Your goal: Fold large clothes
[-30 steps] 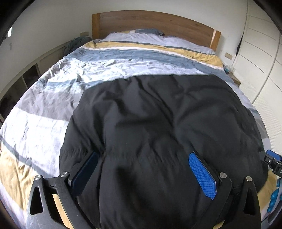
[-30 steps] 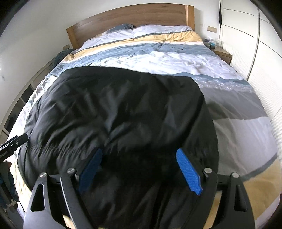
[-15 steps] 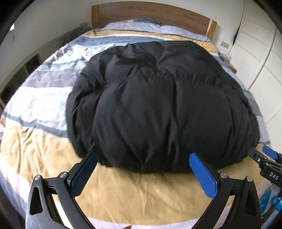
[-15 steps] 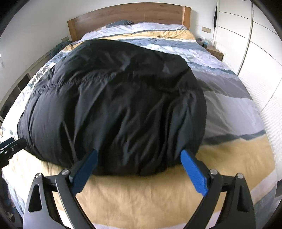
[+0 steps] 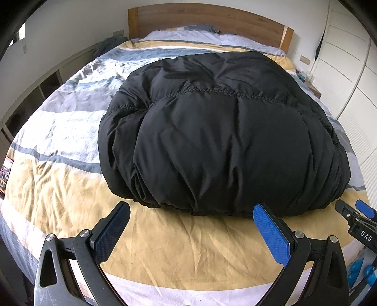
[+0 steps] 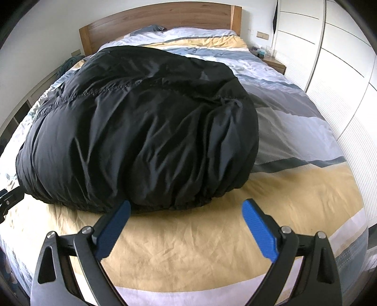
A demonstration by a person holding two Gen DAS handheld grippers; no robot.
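Note:
A large black puffy jacket lies bunched in a rounded heap on the bed; it also shows in the right wrist view. My left gripper is open and empty, just short of the jacket's near edge, over the yellow band of the bedcover. My right gripper is open and empty too, its left fingertip close to the jacket's near hem. The right gripper's tip shows at the right edge of the left wrist view.
The bed has a striped yellow, grey, blue and white cover and a wooden headboard. White wardrobe doors and a bedside table stand on the right. Open shelving runs along the left.
Both grippers have pulled back toward the foot of the bed and off the jacket. The jacket, spread flat a second ago, now lies in a doubled-up heap.

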